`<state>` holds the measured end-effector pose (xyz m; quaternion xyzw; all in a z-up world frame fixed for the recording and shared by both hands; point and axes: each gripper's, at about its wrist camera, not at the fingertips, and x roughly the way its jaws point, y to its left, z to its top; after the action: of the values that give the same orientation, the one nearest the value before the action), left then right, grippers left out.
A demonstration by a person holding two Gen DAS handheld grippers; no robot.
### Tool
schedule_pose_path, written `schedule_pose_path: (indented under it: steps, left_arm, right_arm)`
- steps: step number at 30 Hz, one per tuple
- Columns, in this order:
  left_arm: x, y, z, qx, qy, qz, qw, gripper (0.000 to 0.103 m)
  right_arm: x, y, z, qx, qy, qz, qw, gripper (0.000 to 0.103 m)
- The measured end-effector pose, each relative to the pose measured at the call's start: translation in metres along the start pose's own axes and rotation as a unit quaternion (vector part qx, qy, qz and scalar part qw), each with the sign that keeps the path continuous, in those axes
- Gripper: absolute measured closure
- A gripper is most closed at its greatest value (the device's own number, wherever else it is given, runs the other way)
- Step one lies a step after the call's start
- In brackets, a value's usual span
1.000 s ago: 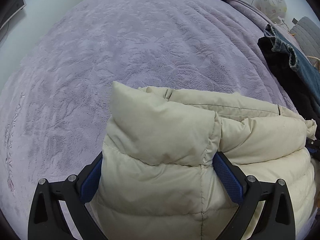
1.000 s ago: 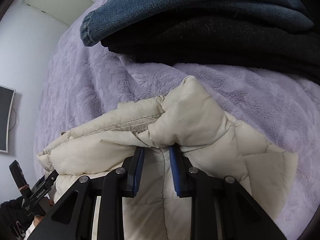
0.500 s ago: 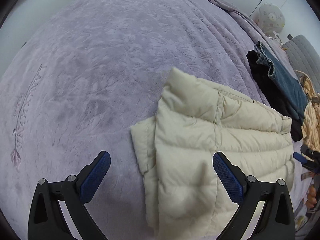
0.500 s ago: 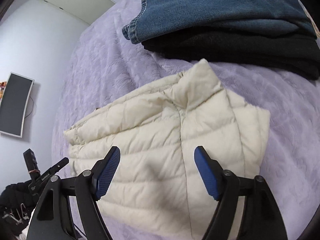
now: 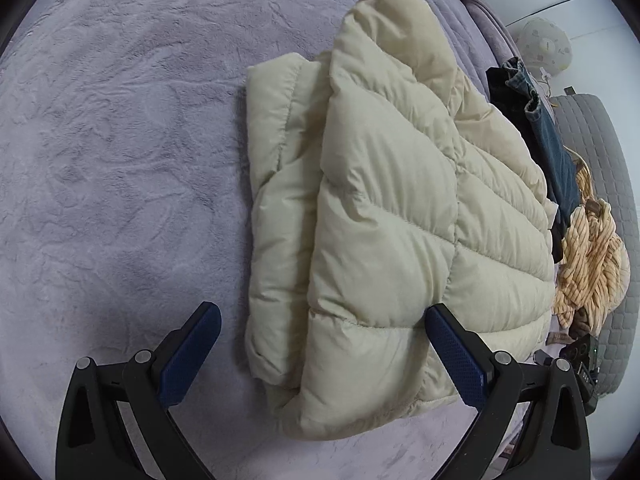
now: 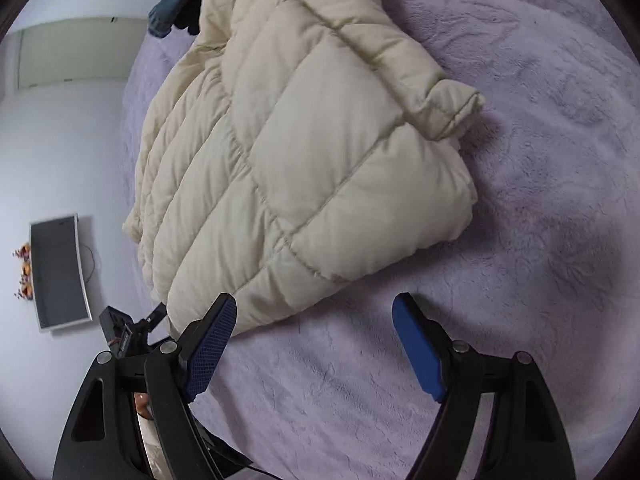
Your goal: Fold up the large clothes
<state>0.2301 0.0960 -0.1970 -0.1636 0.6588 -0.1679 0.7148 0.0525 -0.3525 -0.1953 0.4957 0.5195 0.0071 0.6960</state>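
Note:
A cream quilted puffer jacket [image 5: 392, 208] lies folded in a thick bundle on the lilac fleece bedspread [image 5: 120, 140]. It also shows in the right wrist view [image 6: 296, 148], with its collar end toward the top. My left gripper [image 5: 320, 344] is open, its blue pads either side of the jacket's near corner, holding nothing. My right gripper [image 6: 312, 344] is open and empty over the bedspread [image 6: 540, 200], just below the jacket's near edge.
Folded blue jeans [image 5: 552, 136] on a dark garment lie beyond the jacket, next to a tan striped knit [image 5: 592, 252]. A grey quilted cushion [image 5: 600, 152] stands at the far right. A wall screen [image 6: 60, 272] hangs left of the bed.
Both grippers let go of the jacket, opened and drew back. The jacket now lies folded on the bed and both cameras have swung round toward its side.

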Motion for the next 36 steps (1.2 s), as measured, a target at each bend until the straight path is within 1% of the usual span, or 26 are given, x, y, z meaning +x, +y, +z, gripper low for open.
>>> schedule_pose_path:
  steps: [5, 6, 7, 8, 9, 10, 11, 12, 13, 14, 18, 21, 23, 25, 30, 33, 36]
  left_arm:
    - [0.011, -0.019, 0.007, 0.010, -0.005, 0.003, 0.9999, 0.000]
    - [0.012, -0.023, 0.008, 0.014, -0.007, 0.007, 0.9998, 0.008]
    - [0.012, -0.026, 0.008, 0.019, -0.010, 0.008, 0.9997, 0.018]
    - [0.012, -0.028, 0.008, 0.021, -0.008, -0.001, 0.9997, 0.042]
    - [0.010, -0.029, 0.009, 0.022, -0.006, -0.014, 0.9996, 0.059]
    - [0.007, -0.032, 0.008, 0.028, -0.009, -0.019, 0.9994, 0.064]
    - [0.004, -0.037, 0.007, 0.041, -0.013, -0.017, 0.9989, 0.072]
    - [0.001, -0.042, 0.006, 0.055, -0.017, -0.013, 0.9983, 0.076]
    - [-0.002, -0.047, 0.004, 0.068, -0.020, -0.008, 0.9975, 0.078]
    - [-0.006, -0.051, 0.002, 0.076, -0.024, -0.005, 0.9968, 0.078]
    - [-0.022, -0.048, -0.007, 0.075, -0.031, -0.015, 0.9966, 0.079]
    - [-0.032, -0.046, -0.019, 0.081, -0.029, -0.013, 0.9962, 0.079]
    - [-0.038, -0.045, -0.029, 0.086, -0.026, -0.010, 0.9959, 0.079]
    - [-0.043, -0.043, -0.043, 0.091, -0.022, -0.004, 0.9956, 0.079]
    - [-0.050, -0.030, -0.081, 0.086, -0.010, 0.007, 0.9962, 0.079]
    - [-0.051, -0.025, -0.102, 0.086, -0.002, 0.016, 0.9961, 0.078]
    - [-0.050, -0.022, -0.115, 0.092, 0.002, 0.029, 0.9953, 0.078]
  right_arm:
    - [0.004, 0.003, 0.020, 0.008, -0.049, 0.022, 0.999, 0.020]
    - [0.005, 0.004, 0.023, 0.014, -0.053, 0.024, 0.998, 0.020]
    - [0.007, 0.005, 0.025, 0.020, -0.055, 0.025, 0.998, 0.020]
    - [0.004, 0.003, 0.025, 0.025, -0.058, 0.026, 0.998, 0.030]
    - [0.004, 0.001, 0.026, 0.029, -0.060, 0.031, 0.997, 0.042]
    - [0.005, 0.002, 0.026, 0.030, -0.057, 0.040, 0.997, 0.066]
    - [0.004, 0.004, 0.025, 0.028, -0.058, 0.040, 0.997, 0.075]
    - [0.002, 0.007, 0.024, 0.020, -0.061, 0.037, 0.997, 0.078]
    - [0.000, 0.011, 0.022, 0.010, -0.062, 0.030, 0.998, 0.082]
    - [-0.003, 0.014, 0.020, 0.001, -0.063, 0.024, 0.998, 0.084]
    - [-0.010, 0.023, 0.014, -0.017, -0.057, 0.019, 0.998, 0.085]
    - [-0.015, 0.026, 0.008, -0.024, -0.051, 0.019, 0.998, 0.085]
    - [-0.017, 0.028, 0.006, -0.028, -0.047, 0.017, 0.998, 0.085]
    - [-0.018, 0.028, -0.003, -0.032, -0.042, 0.013, 0.999, 0.085]
    - [-0.024, 0.023, -0.023, -0.031, -0.029, 0.006, 0.999, 0.085]
    - [-0.025, 0.019, -0.037, -0.036, -0.021, -0.002, 0.999, 0.085]
    - [-0.023, 0.013, -0.044, -0.033, -0.013, -0.008, 0.999, 0.085]
